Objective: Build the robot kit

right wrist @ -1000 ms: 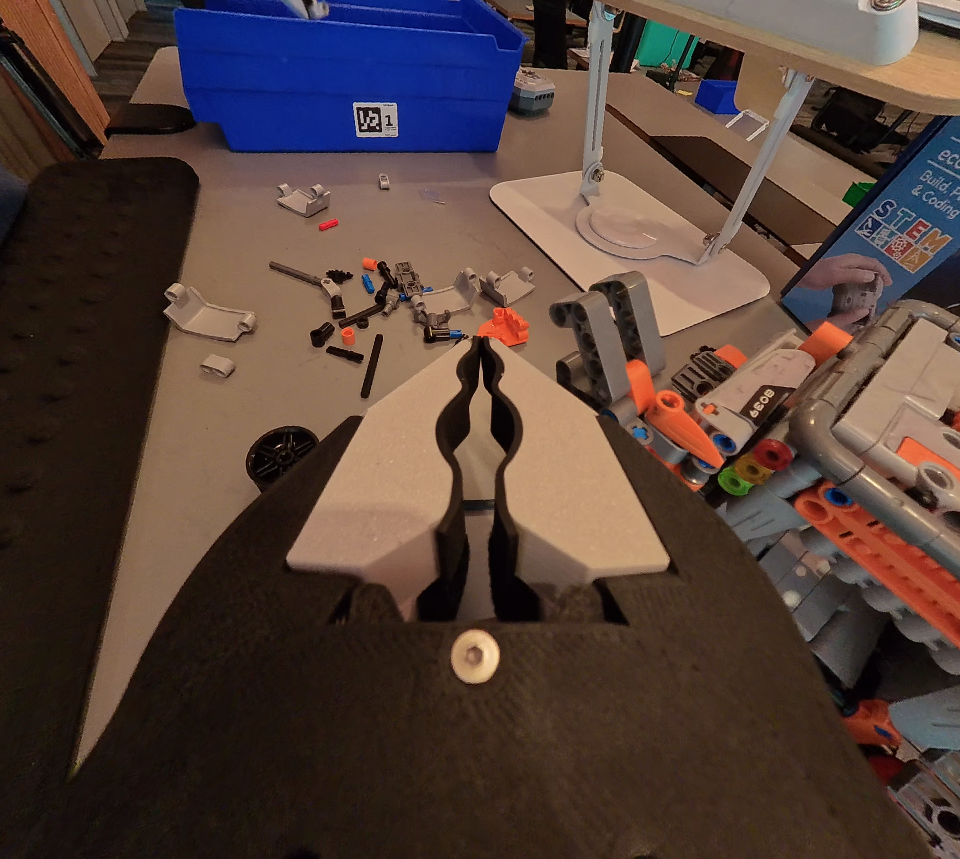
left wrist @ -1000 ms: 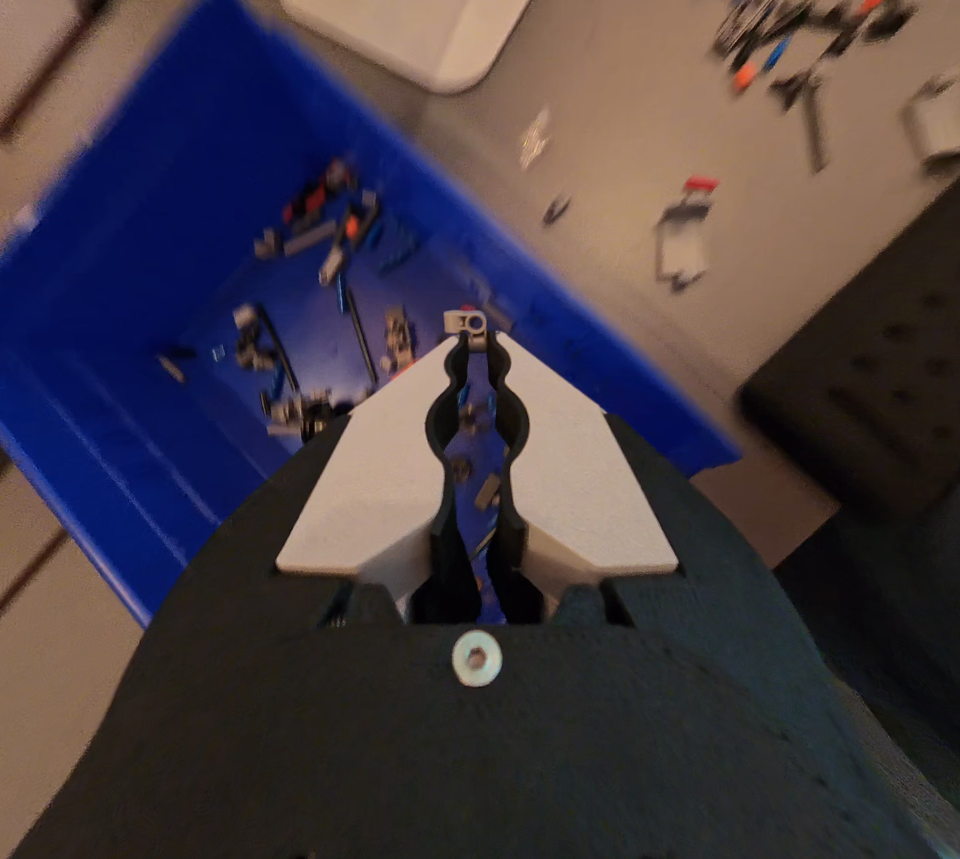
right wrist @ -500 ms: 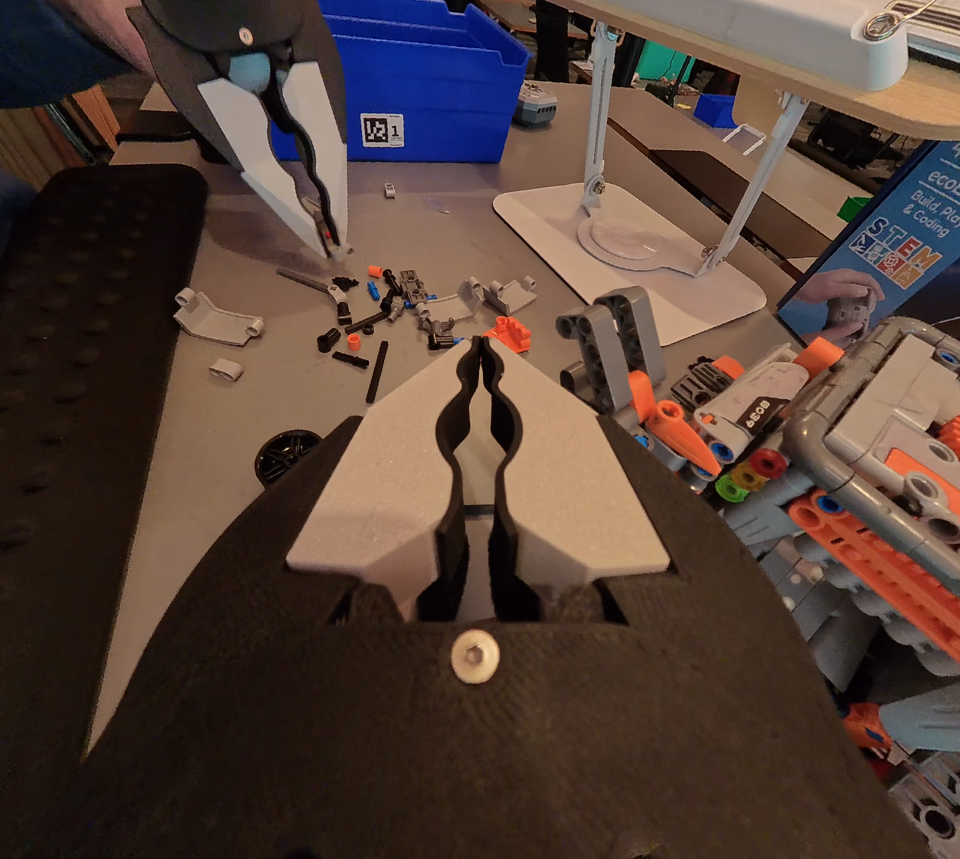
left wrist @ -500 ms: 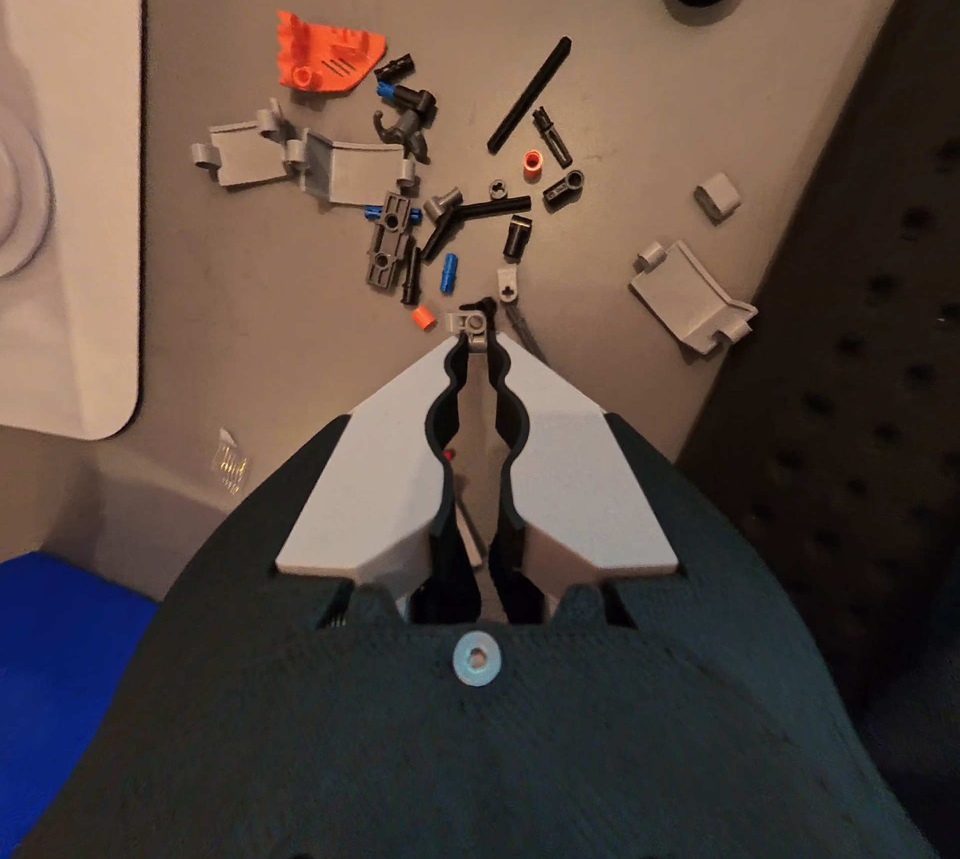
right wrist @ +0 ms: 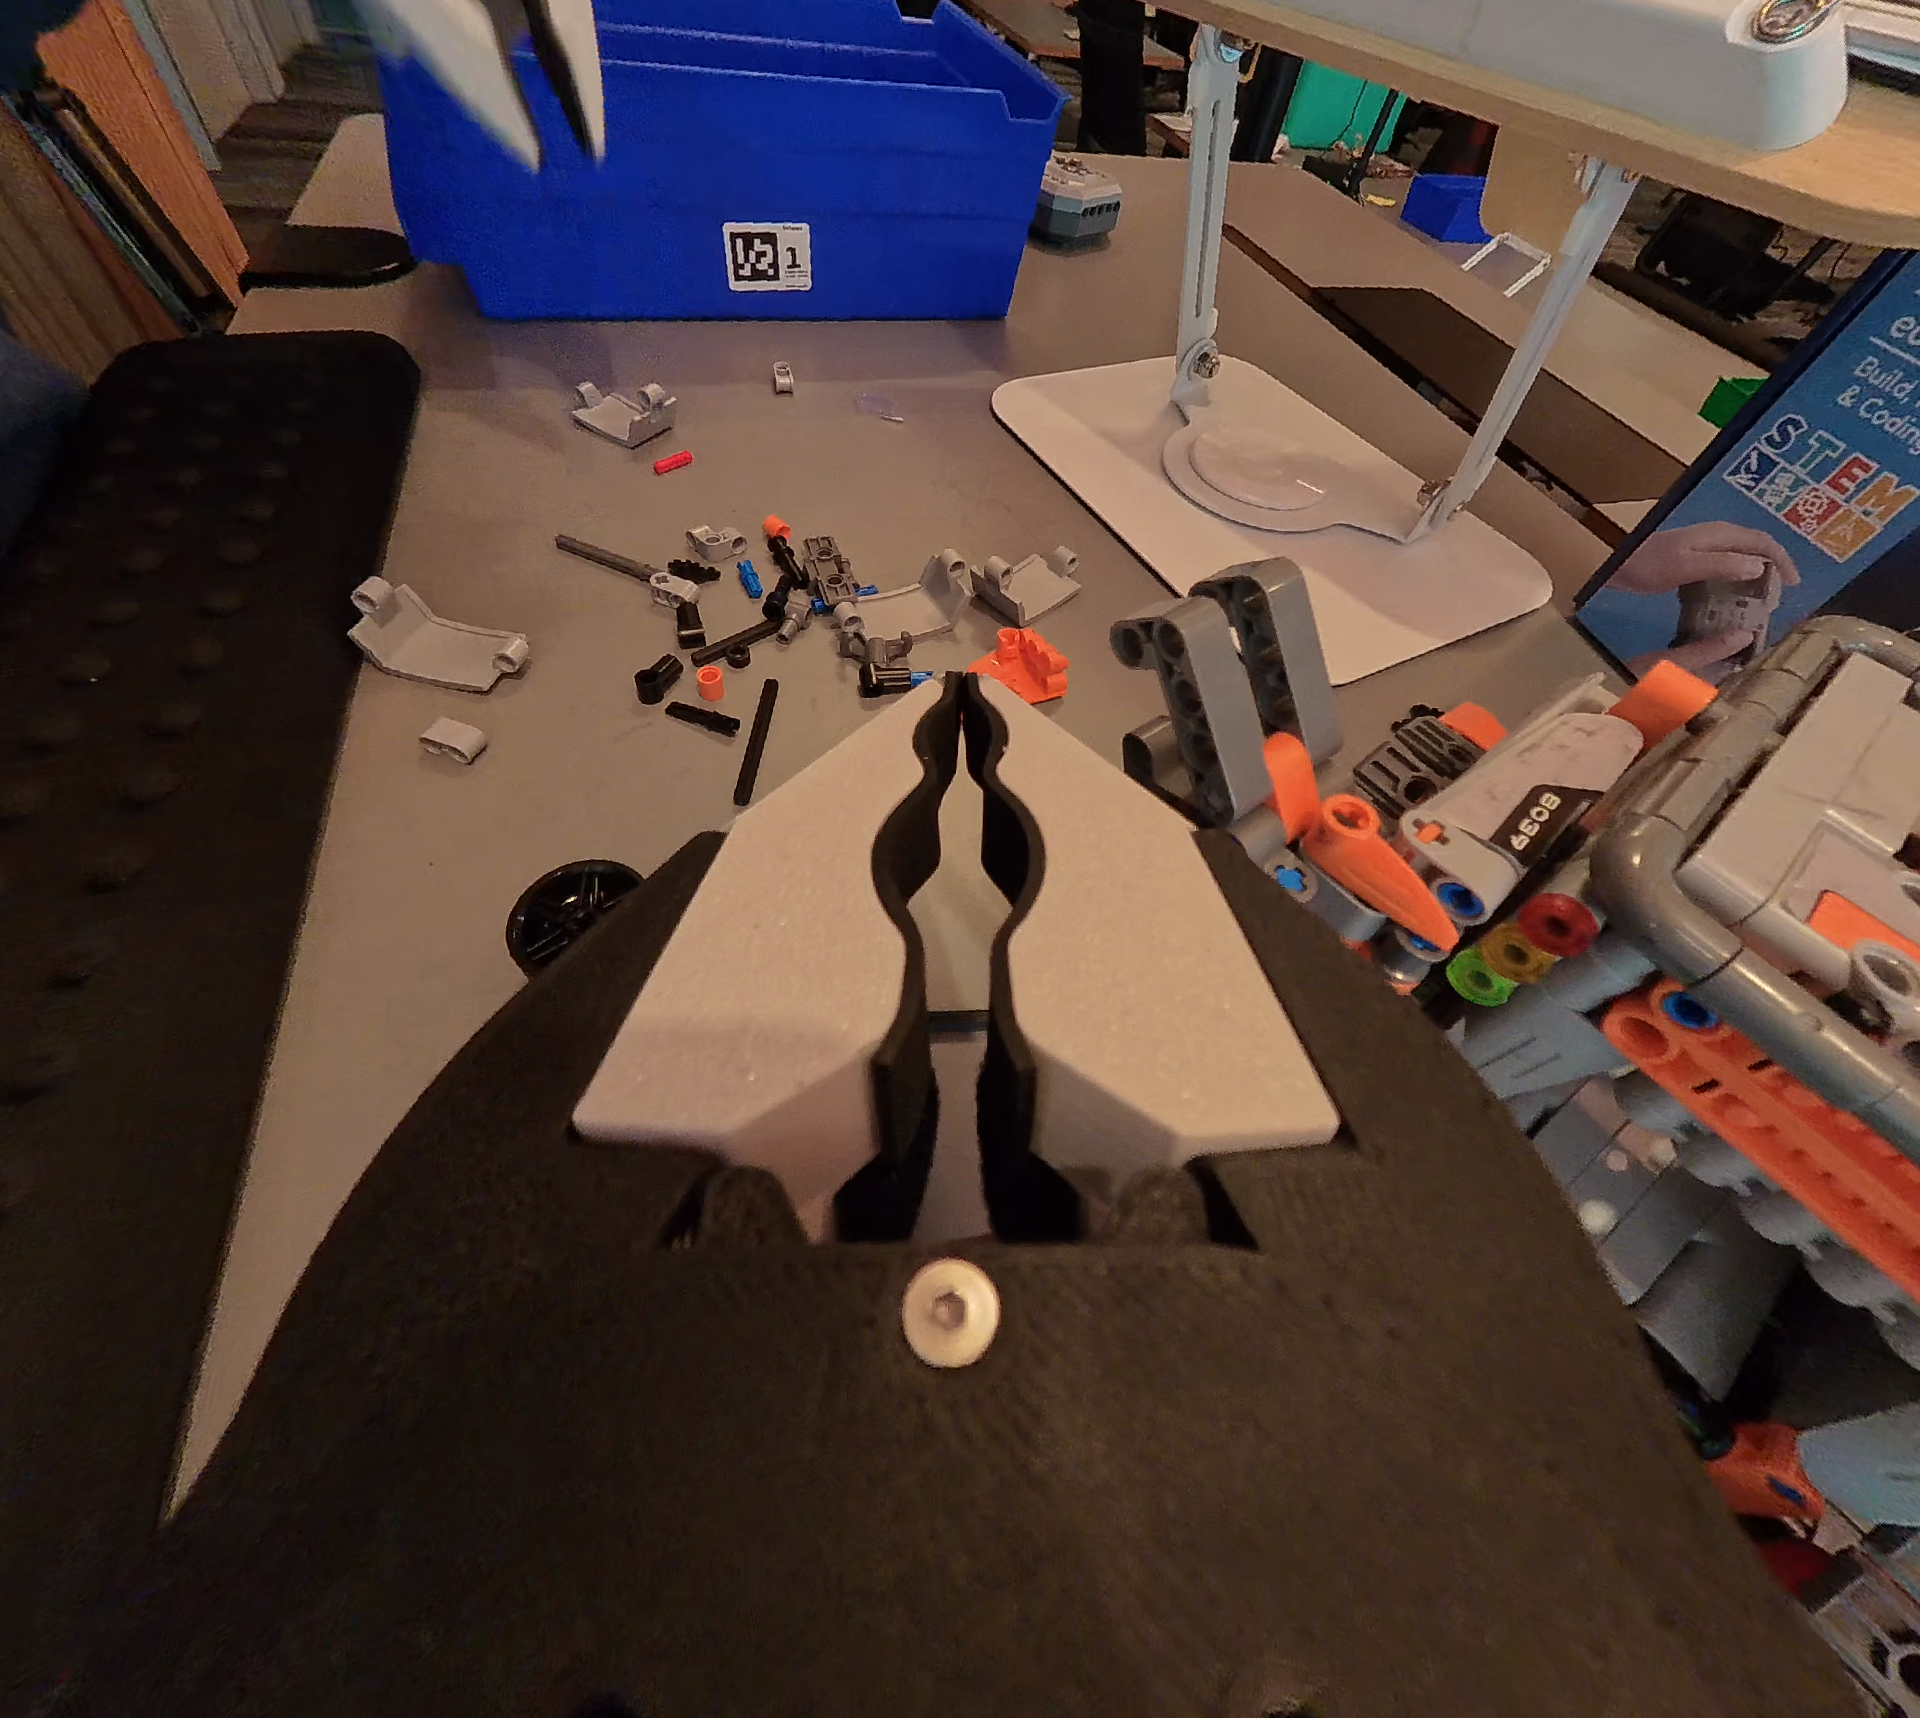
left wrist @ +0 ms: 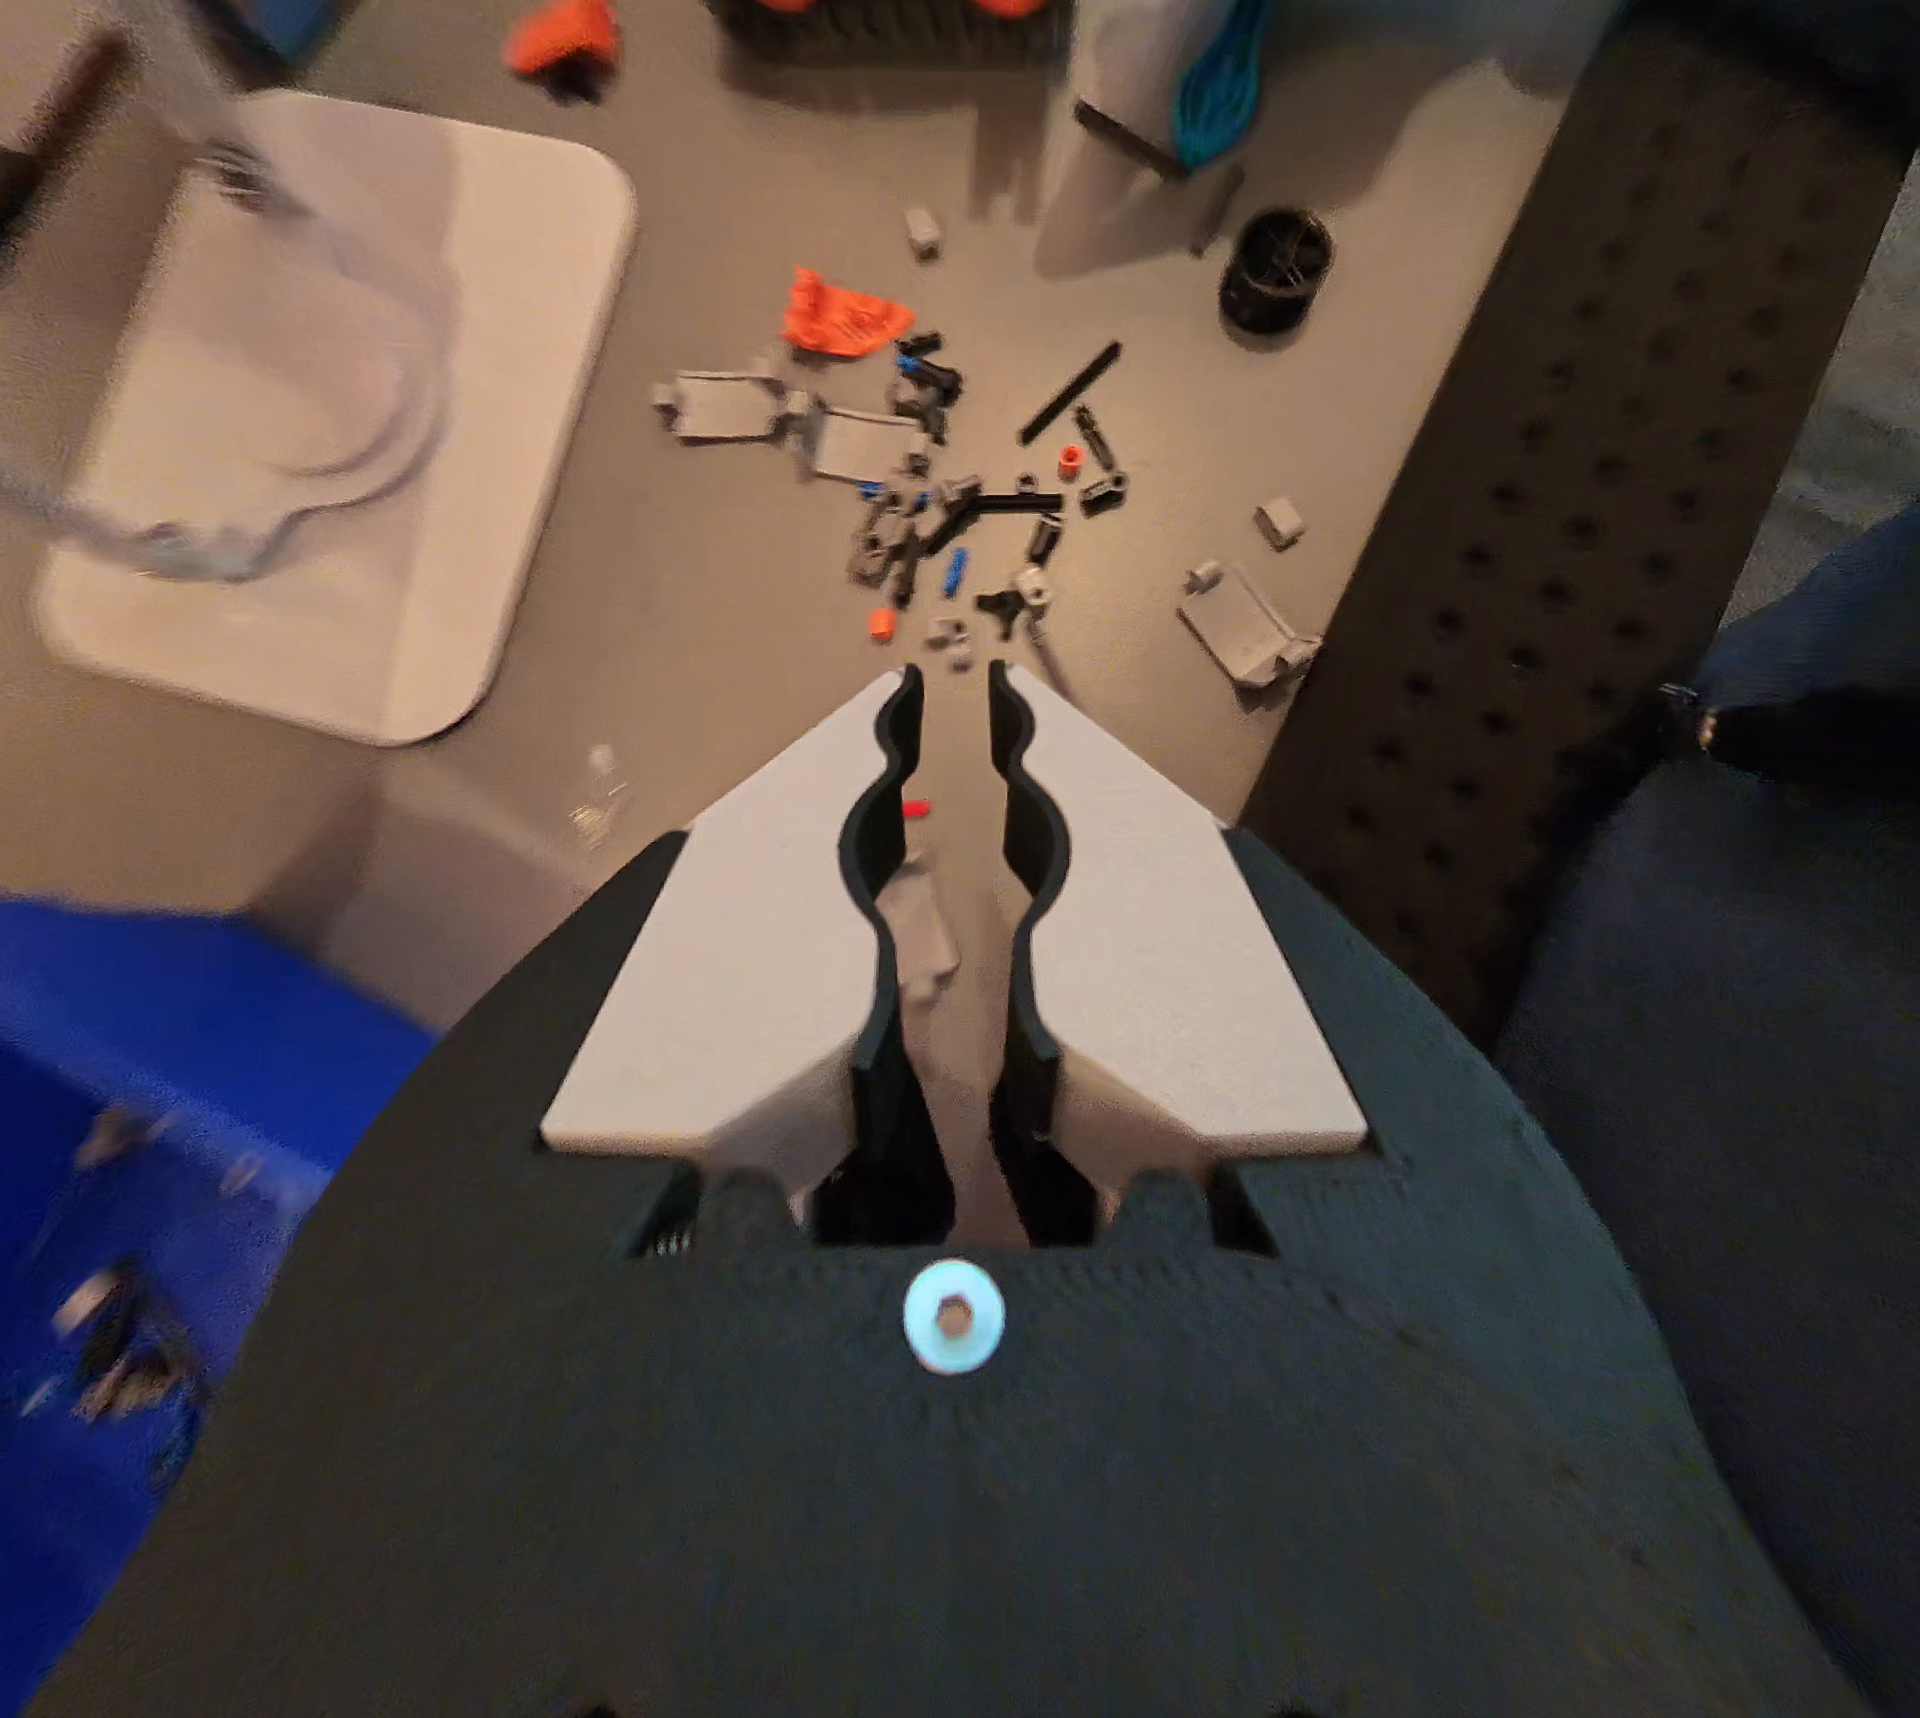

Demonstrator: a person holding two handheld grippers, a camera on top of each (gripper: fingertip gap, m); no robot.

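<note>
Left gripper point(left wrist: 951, 676) hangs above the counter point(left wrist: 675, 629), jaws parted and empty, over scattered small parts point(left wrist: 935, 525). Right gripper point(right wrist: 958, 681), jaws closed on nothing, points at the orange piece point(right wrist: 1023, 660). Risk: a low sweep could scatter the loose parts.

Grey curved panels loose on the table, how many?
4 panels: one by the mat, one before the bin, two side by side left of the stand base. The right gripper may hide more.
</note>
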